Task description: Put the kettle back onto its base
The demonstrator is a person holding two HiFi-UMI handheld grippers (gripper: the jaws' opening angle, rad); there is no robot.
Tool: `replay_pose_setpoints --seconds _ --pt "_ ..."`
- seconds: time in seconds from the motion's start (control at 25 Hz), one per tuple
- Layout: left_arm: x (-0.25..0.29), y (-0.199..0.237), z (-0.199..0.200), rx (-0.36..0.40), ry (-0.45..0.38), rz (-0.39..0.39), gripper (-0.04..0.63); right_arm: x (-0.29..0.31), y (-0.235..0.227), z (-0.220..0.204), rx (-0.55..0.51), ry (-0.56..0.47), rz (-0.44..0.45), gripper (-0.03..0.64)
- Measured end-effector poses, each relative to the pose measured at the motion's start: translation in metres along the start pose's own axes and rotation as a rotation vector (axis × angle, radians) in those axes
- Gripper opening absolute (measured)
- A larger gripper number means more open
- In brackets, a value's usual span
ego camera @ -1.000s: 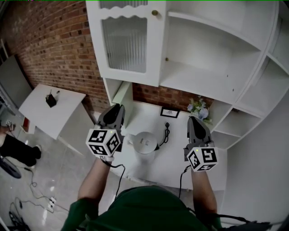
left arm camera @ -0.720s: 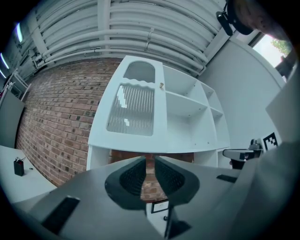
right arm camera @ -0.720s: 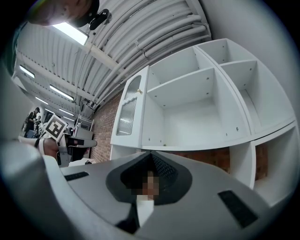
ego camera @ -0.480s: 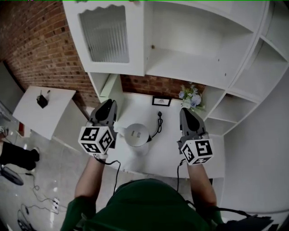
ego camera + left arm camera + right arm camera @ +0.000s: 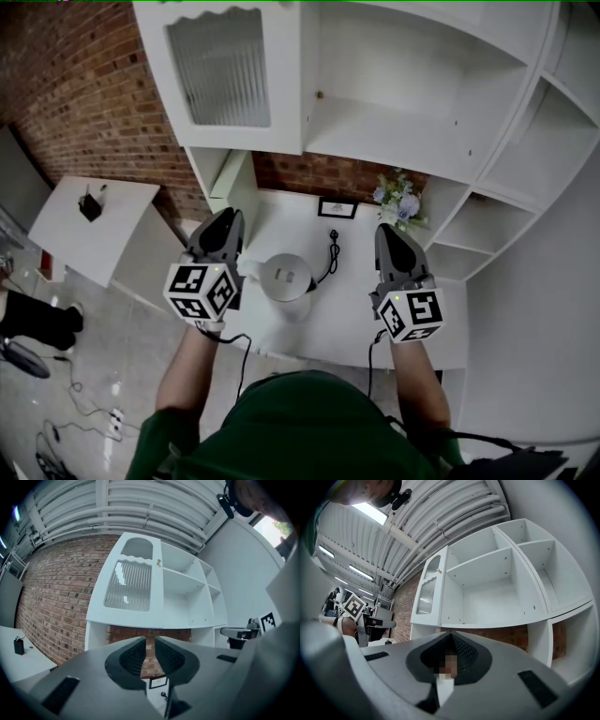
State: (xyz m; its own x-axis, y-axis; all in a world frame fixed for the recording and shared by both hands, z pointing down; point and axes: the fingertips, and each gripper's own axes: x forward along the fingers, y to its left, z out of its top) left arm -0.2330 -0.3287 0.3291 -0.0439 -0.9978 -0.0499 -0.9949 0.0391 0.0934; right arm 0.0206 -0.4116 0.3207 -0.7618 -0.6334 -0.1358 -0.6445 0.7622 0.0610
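Nearest the camera were a dark green top and two bare forearms. Each hand carried a grey, wedge-shaped tool with a cube of black-and-white square markers at its rear. The left gripper was clenched with nothing between its ribbed black pads, and the right gripper was likewise pinched together on nothing. Between them, touching neither, the kettle stood on a smooth white counter. It was white, rounded and matte, with a short spout on its left side; whether a base lay under it could not be made out. Just beyond it a thin black cord curled to a plug. Farther back a small dark-framed picture leaned at the rough red brick wall, with pale flowers near it to the right. Above rose a white cabinet of open shelves, its left door set with ribbed glass under a scalloped edge. Off to the left a white side table stood on a glossy grey floor strewn with cables.
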Motion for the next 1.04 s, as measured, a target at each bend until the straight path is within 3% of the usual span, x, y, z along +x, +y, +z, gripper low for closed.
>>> replay_pose_setpoints --seconds 1.04 --pt "-0.031 0.020 -0.022 -0.023 0.009 0.040 0.072 -0.005 0.028 0.002 -0.029 0.008 0.023 0.012"
